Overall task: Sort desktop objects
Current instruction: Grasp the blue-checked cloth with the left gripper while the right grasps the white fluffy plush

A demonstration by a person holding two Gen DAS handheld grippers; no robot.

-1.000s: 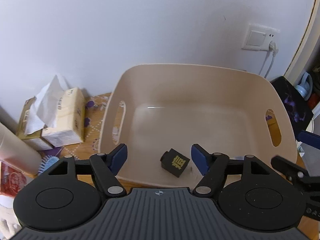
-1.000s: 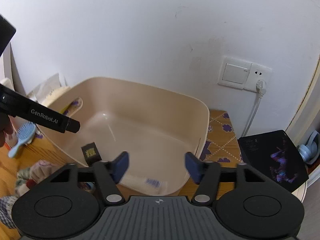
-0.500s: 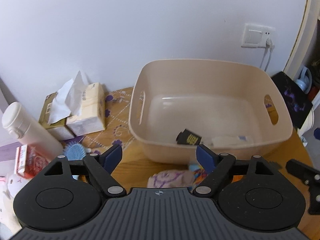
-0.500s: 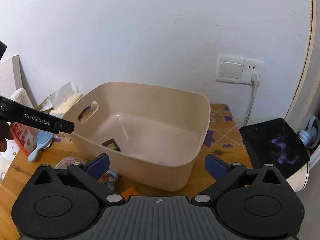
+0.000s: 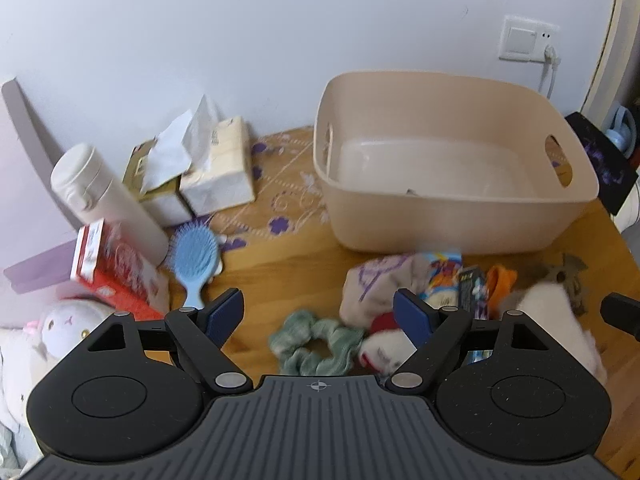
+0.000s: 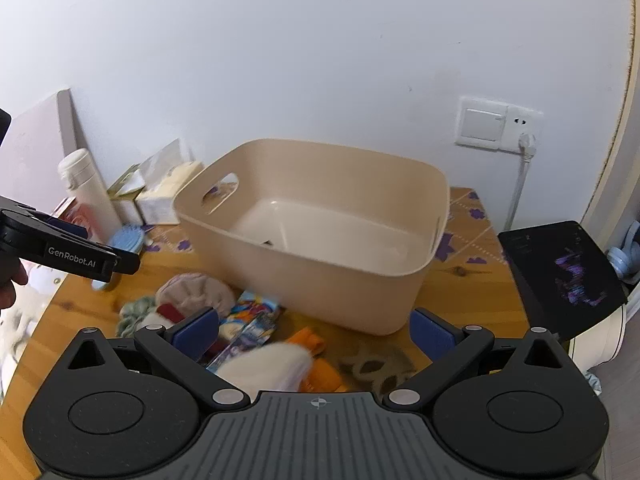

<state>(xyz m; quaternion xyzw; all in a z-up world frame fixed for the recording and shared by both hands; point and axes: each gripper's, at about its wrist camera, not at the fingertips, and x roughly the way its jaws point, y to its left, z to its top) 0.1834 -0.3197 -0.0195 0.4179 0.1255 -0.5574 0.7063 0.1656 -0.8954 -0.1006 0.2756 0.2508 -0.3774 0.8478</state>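
A: Status?

B: Both sets of fingers spread wide, nothing between them. Left gripper hangs over the green scrunchie; right gripper over the loose pile on the table. Pile sits just in front of the beige bin, which holds only a small dark item, mostly hidden by the rim.

A: Next pick?

B: I'd take the scrunchie with my left: it lies apart from the heap. Come down straddling one side of the ring, pinch the fabric, lift clear of the bin rim before releasing.
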